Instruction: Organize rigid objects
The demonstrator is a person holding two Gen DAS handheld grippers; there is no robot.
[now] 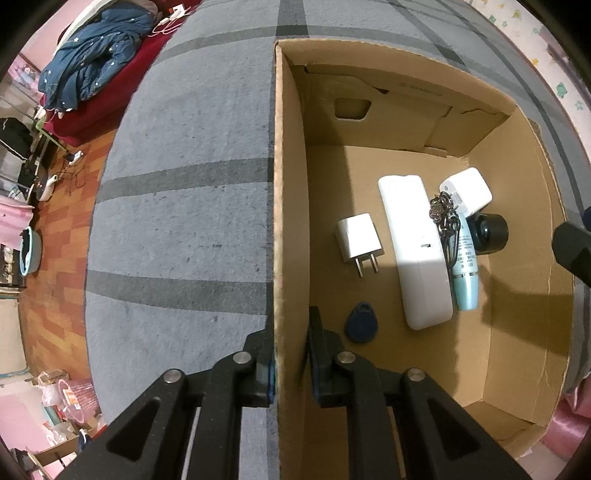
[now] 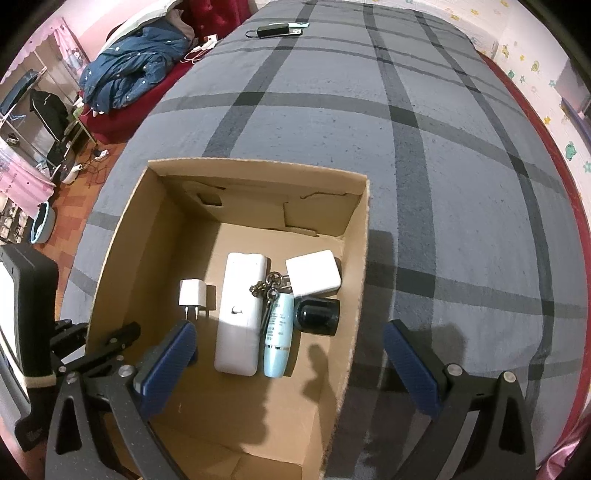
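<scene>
A cardboard box (image 1: 288, 206) (image 2: 358, 258) sits on a grey plaid bed. Inside lie a white plug charger (image 1: 356, 238) (image 2: 192, 293), a long white device (image 1: 413, 251) (image 2: 240, 314), a keychain (image 1: 443, 218) (image 2: 269, 288), a light blue tube (image 1: 466, 273) (image 2: 279, 336), a black jar (image 1: 491, 232) (image 2: 317, 315), a white square adapter (image 1: 469, 190) (image 2: 313, 273) and a dark blue key fob (image 1: 362, 322). My left gripper (image 1: 290, 363) is shut on the box's left wall. My right gripper (image 2: 288, 369) is open and empty above the box's near right part.
A black power bank with a cable (image 2: 275, 29) lies at the bed's far end. A blue quilt (image 2: 136, 70) is heaped on a red sofa at the left. Wooden floor with clutter (image 1: 55, 229) lies beyond the bed's left edge.
</scene>
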